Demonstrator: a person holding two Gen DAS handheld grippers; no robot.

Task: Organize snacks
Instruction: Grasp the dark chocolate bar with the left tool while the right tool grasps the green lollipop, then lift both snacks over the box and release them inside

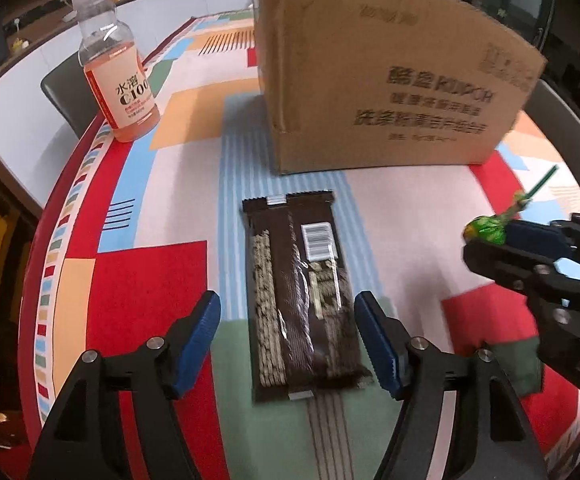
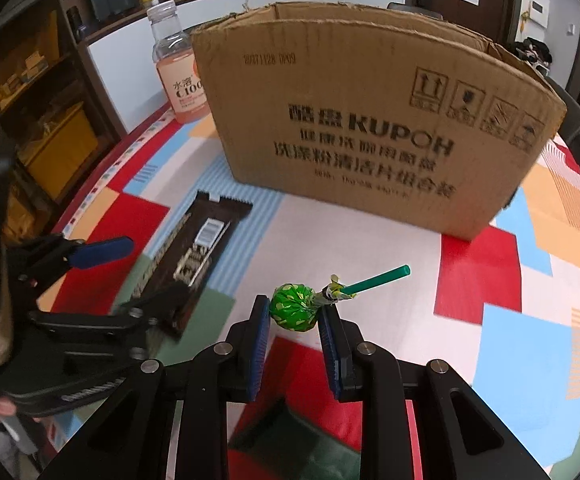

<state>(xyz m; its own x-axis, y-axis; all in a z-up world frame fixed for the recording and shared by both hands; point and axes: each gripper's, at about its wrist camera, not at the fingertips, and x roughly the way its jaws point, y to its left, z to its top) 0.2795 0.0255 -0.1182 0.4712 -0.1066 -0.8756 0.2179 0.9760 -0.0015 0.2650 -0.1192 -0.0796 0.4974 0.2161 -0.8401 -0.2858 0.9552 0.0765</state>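
Note:
A dark brown snack packet lies flat on the colourful tablecloth, lengthwise between the open fingers of my left gripper, which hovers over its near half. It also shows in the right wrist view. My right gripper is shut on a green lollipop with a green stick pointing up right, held above the table. The lollipop also shows in the left wrist view. An open cardboard box stands behind both; it also shows in the left wrist view.
A bottle of orange drink stands at the table's left edge, left of the box; it also shows in the right wrist view. A dark chair back is behind it. The table edge curves along the left.

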